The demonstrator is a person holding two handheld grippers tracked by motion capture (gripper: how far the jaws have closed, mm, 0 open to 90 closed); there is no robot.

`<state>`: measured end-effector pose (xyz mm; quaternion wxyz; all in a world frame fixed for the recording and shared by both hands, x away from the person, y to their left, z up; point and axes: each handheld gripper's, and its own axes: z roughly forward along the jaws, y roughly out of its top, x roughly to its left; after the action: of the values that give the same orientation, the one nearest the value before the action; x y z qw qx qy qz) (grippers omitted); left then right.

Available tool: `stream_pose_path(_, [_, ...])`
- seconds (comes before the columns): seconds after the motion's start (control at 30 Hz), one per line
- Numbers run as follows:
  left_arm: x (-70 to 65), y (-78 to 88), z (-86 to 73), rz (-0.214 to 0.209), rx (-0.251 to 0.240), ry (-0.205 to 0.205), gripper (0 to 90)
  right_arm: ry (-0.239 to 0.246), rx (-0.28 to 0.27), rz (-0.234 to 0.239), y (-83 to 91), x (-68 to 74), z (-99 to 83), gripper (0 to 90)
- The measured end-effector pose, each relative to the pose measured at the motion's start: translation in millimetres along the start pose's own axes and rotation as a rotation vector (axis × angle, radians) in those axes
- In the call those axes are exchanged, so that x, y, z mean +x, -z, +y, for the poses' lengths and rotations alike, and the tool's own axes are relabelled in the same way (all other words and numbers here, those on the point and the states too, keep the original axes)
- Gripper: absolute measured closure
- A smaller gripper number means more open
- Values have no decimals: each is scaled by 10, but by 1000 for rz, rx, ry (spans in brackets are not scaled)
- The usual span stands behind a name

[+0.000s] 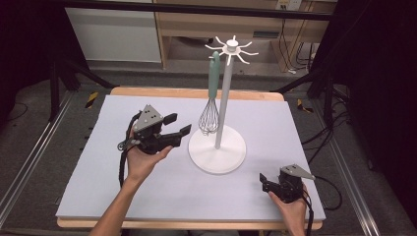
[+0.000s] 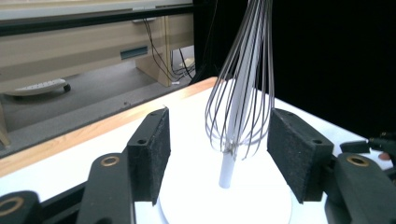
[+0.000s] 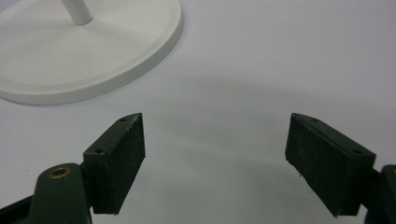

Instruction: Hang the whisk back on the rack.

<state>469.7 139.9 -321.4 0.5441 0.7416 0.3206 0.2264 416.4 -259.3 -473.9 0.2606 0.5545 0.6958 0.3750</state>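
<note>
Judging from the spread jaws, the step in hand looks like drawing the left gripper [image 1: 177, 125] clear of a whisk [image 1: 210, 101] left hanging on the white utensil stand [image 1: 223, 98]. Its pads [image 2: 154, 154] stand released, the wire loops ahead of and between them, untouched. A straight pull back along the jaws is advised, so no wire is snagged and the whisk set swinging off its hook. Beyond the whisk rises the stand's pole. The right gripper [image 1: 265, 181], also parted and empty, rests well apart.
</note>
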Motion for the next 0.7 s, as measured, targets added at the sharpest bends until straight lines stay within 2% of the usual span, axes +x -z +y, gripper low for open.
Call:
stream_pose_path(0.23, [42, 38, -241, 16, 39, 9, 366, -5, -9, -7, 12, -10, 1, 231])
stream_pose_path(0.7, [278, 149, -682, 78, 124, 56, 348, 1, -7, -12, 14, -17, -9, 254])
